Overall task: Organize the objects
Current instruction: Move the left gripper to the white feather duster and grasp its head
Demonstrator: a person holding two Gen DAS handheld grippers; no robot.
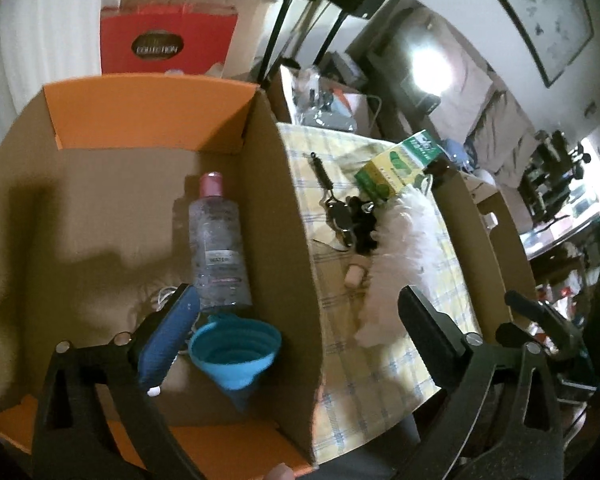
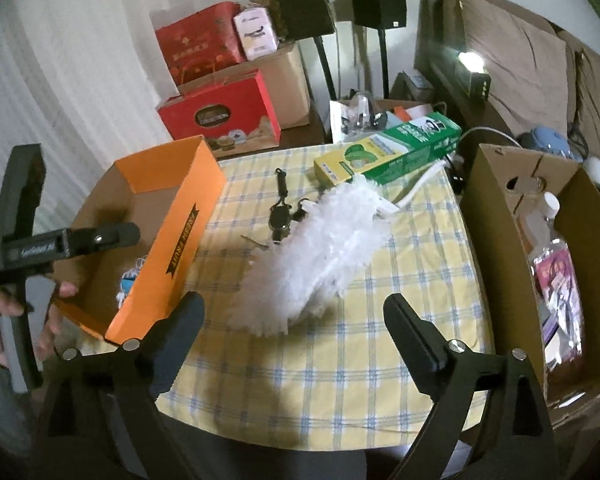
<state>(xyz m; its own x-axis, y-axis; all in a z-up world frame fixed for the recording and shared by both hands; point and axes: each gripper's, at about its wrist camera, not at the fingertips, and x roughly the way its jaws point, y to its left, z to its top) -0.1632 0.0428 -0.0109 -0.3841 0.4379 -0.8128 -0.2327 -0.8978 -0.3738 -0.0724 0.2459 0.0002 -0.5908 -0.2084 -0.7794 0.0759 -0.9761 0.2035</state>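
An orange cardboard box (image 1: 148, 112) stands at the table's left, also in the right wrist view (image 2: 180, 236). It holds a clear bottle with a pink cap (image 1: 216, 240) and a blue collapsible funnel (image 1: 236, 352). My left gripper (image 1: 296, 312) is open above the box's right wall, empty. A white feather duster (image 2: 312, 256) lies mid-table, with dark keys (image 2: 284, 220) and a green-yellow carton (image 2: 388, 152) behind it. My right gripper (image 2: 292, 320) is open and empty, just in front of the duster.
The table has a yellow checked cloth (image 2: 340, 360). A brown cardboard box (image 2: 500, 240) with bottles stands at the right. Red gift boxes (image 2: 220, 112) and speaker stands (image 2: 376, 0) are behind. A small pink item (image 1: 354, 276) lies by the duster.
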